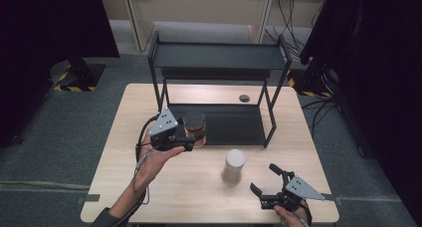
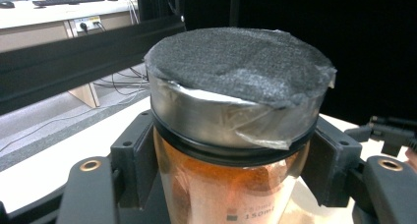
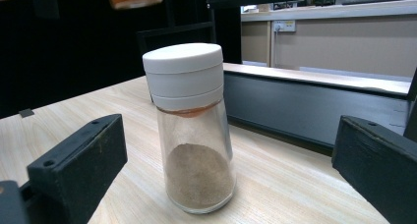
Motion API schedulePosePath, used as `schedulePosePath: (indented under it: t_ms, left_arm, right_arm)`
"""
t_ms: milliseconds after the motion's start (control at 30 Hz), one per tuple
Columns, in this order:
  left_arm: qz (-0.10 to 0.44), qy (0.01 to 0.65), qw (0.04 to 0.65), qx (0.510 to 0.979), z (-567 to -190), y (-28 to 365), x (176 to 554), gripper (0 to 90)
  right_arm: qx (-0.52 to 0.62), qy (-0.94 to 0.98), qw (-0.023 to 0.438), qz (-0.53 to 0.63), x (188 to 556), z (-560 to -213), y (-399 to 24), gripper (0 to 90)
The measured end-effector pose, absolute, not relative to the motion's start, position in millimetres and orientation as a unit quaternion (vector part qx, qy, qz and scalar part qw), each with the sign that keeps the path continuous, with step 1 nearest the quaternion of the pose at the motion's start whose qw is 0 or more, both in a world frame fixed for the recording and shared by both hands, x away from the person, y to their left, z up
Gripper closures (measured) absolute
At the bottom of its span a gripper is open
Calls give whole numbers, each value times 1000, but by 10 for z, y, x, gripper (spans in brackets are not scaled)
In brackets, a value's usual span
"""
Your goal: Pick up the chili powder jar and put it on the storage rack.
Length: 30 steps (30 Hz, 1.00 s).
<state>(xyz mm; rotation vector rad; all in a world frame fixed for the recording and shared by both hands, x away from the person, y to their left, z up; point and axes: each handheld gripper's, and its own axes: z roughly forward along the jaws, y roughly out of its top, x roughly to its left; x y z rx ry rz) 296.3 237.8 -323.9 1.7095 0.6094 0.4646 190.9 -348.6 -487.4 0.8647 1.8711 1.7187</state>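
Jar point(image 2: 231, 150) of orange powder, dark-topped, pinched by left gripper point(image 1: 191, 141), right gripper point(image 1: 263, 179) spread.

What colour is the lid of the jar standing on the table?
White lid, clearest in the right gripper view.

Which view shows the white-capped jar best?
The right gripper view: the white-capped jar stands close, upright, with brown powder at its bottom. The high view shows it small on the table. The left gripper view gives nothing clear.

High view looks down on table point(image 1: 209, 187); tong cameras sit close, level
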Motion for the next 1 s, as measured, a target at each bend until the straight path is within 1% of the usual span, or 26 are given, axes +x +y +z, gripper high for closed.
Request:
schedulePosePath:
  t_ms: [233, 567, 1000]
  left_arm:
    - [201, 261, 589, 738, -2998, 2362, 3021, 323]
    - [189, 265, 594, 736, -2730, 2338, 3113, 323]
    - [205, 272, 592, 730, -2415, 2297, 3204, 323]
  right_arm:
    - [315, 678, 225, 624, 1912, -4877, -3487, 4]
    - [315, 678, 224, 626, 1919, -4881, -3497, 4]
    - [316, 677, 221, 627, 1922, -4884, -3503, 5]
